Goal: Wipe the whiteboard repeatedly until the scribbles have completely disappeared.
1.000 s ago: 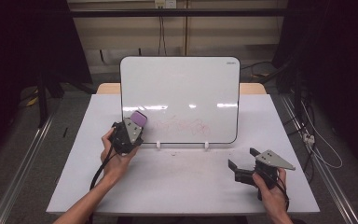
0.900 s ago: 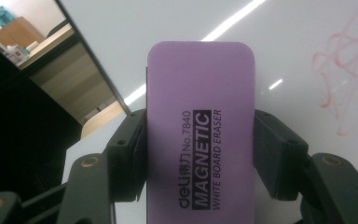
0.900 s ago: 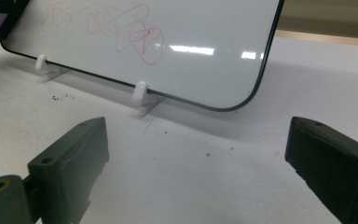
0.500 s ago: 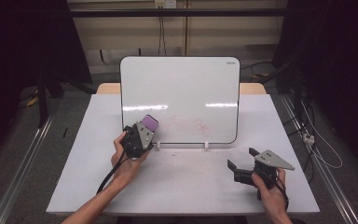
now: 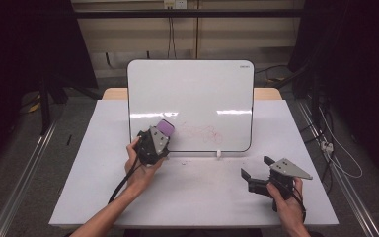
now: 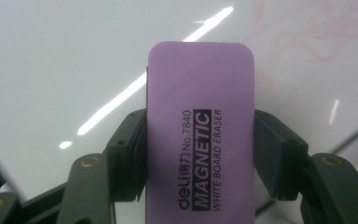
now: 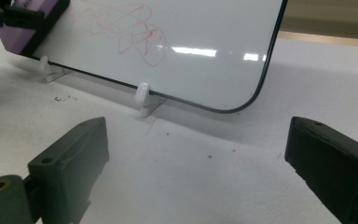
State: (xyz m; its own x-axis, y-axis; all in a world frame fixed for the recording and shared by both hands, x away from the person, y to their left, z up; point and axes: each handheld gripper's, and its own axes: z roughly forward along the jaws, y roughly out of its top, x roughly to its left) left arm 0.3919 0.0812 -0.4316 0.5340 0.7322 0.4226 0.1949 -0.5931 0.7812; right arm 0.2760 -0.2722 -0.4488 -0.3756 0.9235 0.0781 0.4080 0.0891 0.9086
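Shifted rightward: left gripper [image 5: 159,136], fingers [image 6: 128,154] clamping purple eraser [image 6: 200,135] against whiteboard [image 5: 197,94], frame centre; right gripper [image 5: 258,170] fingers wide.

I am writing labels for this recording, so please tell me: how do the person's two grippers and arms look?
Both grippers are dark, nearly black, with two blocky fingers that have small screw holes and brass-coloured pivots. The right gripper carries a grey three-cornered plate on top. A black cable trails from the left gripper along the forearm. The forearms are bare, with no sleeves in view.
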